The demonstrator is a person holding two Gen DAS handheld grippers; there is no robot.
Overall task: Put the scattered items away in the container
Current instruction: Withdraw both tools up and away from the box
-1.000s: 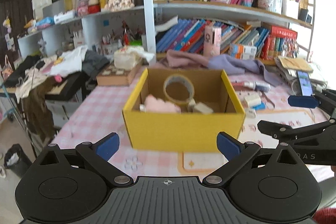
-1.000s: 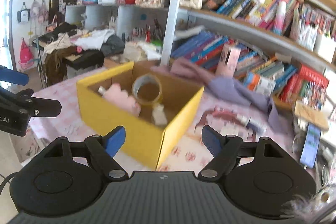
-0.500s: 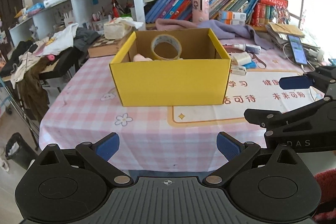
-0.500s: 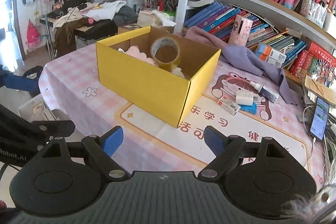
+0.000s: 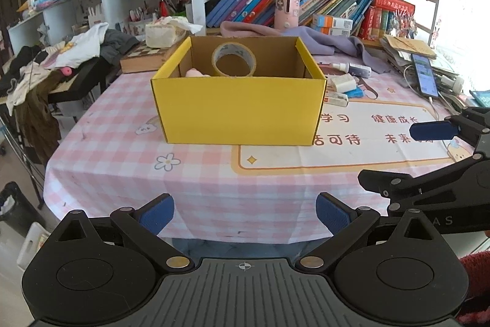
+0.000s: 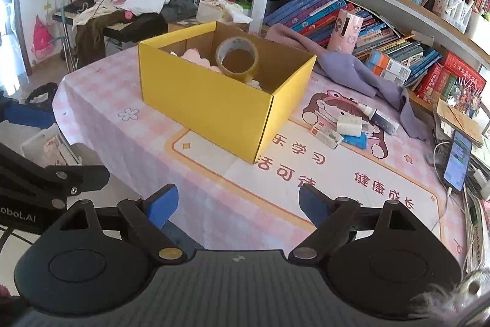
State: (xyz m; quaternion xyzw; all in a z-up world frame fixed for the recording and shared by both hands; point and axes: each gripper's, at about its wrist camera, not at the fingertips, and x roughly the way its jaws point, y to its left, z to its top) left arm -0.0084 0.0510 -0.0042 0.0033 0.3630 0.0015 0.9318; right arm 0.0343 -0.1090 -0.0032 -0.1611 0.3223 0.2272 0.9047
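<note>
Grippers first: left gripper [image 5: 245,212] and right gripper [image 6: 238,202] both hang wide and empty off the near table edge, so I'd guess the right should cross past the yellow cardboard box [image 6: 214,100], tape roll [image 6: 236,58] already inside, to the small white charger block [image 6: 349,125] beside it, pinching its flat sides.

mat [image 6: 306,173]: "健康成长" | left tool [image 6: 18,216]: "obot.AI"

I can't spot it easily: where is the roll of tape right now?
The roll of tape stands on edge inside the yellow box, against its back wall, beside a pink soft thing, in both views.
</note>
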